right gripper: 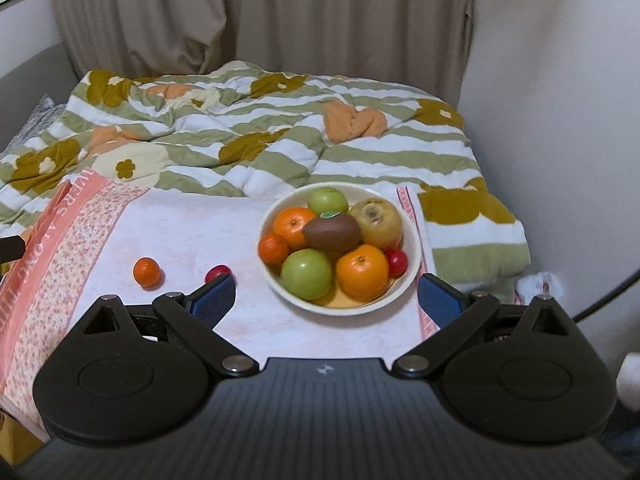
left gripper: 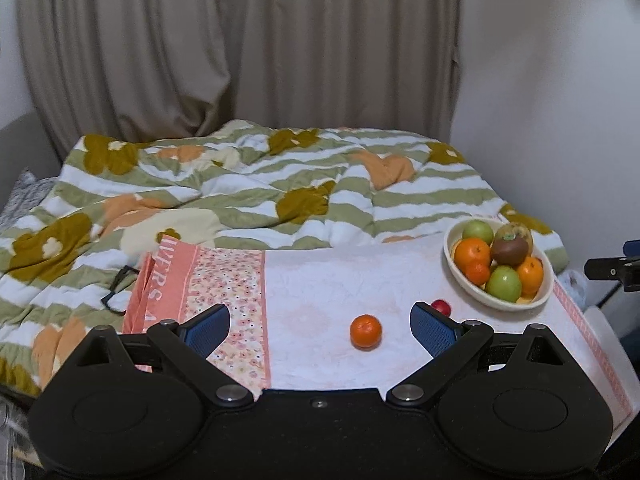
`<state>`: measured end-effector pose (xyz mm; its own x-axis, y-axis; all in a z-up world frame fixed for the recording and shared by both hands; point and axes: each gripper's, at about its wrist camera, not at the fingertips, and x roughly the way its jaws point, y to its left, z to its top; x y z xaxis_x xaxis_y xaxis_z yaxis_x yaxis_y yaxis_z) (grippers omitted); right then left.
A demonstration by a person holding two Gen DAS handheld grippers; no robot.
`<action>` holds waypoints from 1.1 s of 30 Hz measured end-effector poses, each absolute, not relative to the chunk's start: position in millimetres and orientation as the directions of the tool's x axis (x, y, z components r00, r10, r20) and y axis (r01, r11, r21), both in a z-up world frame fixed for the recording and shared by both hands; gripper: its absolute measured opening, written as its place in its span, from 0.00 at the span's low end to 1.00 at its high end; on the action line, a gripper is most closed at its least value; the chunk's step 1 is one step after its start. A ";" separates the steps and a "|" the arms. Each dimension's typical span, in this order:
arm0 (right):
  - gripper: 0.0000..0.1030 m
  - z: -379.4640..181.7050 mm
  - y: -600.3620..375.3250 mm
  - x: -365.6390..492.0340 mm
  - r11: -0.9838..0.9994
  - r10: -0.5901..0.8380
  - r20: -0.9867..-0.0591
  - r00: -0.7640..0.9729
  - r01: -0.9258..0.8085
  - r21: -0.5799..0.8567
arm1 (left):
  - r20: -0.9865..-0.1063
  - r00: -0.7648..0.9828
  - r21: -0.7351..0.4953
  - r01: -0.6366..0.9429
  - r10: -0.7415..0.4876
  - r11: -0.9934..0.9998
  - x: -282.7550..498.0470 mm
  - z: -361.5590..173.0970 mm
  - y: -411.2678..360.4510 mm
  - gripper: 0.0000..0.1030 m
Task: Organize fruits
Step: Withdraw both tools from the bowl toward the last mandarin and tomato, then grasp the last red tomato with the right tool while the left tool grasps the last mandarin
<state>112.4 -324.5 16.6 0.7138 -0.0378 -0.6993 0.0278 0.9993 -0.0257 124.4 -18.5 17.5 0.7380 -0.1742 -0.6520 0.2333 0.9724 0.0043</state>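
pink cloth (right gripper: 192, 232) with fruit bowl (right gripper: 412, 236), loose mandarin (right gripper: 146, 271)

We see a towel (right gripper: 192, 236) spread on the near part of the bed, with the quilt (right gripper: 256, 140) bunched behind it. On the towel's right end sits a bowl (right gripper: 414, 240) heaped with fruit. Left of the bowl, a cherry tomato (right gripper: 217, 271) and, farther left, a tangerine (right gripper: 146, 272) lie apart on the towel. Curtains (right gripper: 280, 12) hang behind the bed.

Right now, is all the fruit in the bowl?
No, a small orange and a small red fruit lie on the cloth left of the bowl.
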 end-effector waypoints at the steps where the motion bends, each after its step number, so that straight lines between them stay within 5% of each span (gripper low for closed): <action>1: 1.00 14.6 -317.9 112.9 0.999 -0.047 -0.702 0.711 0.041 -0.025 | -0.657 0.731 0.003 0.247 -0.184 0.969 128.3 15.6 -15.0 0.96; 22: 1.00 -79.9 -263.9 186.4 0.974 0.013 -0.804 0.595 0.176 0.146 | -0.757 0.571 -0.040 0.444 -0.317 0.895 214.6 -56.2 -20.0 0.93; 33: 0.96 -112.3 -262.8 219.5 0.976 0.075 -0.829 0.554 0.129 0.175 | -0.819 0.469 -0.051 0.514 -0.330 0.856 235.9 -103.8 -62.5 0.65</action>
